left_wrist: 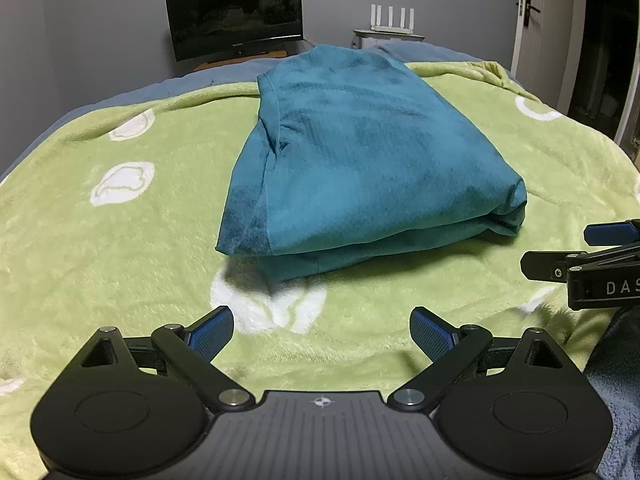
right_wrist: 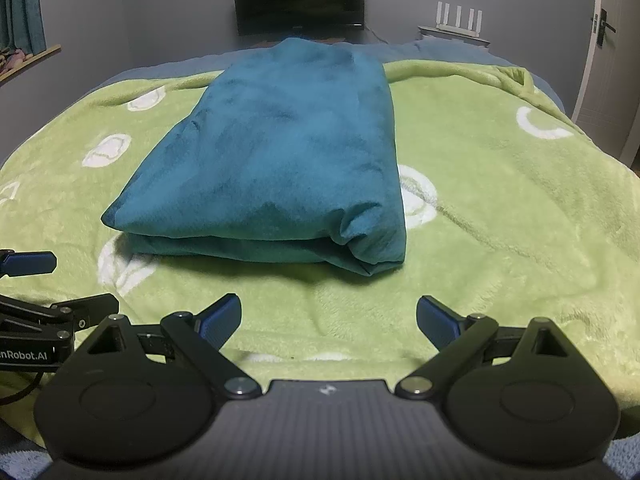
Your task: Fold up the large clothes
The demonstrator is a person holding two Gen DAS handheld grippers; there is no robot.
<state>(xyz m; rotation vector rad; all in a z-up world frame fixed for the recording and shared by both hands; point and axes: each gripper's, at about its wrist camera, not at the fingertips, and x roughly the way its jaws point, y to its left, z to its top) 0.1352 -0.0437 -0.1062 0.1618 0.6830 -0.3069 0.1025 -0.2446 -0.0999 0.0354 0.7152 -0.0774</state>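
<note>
A: Left gripper (left_wrist: 322, 330) and right gripper (right_wrist: 329, 320): both spread wide, empty, low over the green blanket (left_wrist: 120, 264), short of the cloth.

B: And the teal garment (right_wrist: 276, 160)?

A: Folded into a thick stack, mid-bed on the blanket, just ahead of both.

B: Handling?

A: Likely soft, limp, light; layers prone to sliding apart. Best taken at the two near corners (right_wrist: 116, 216), pinching through all layers, not the top sheet alone.
</note>
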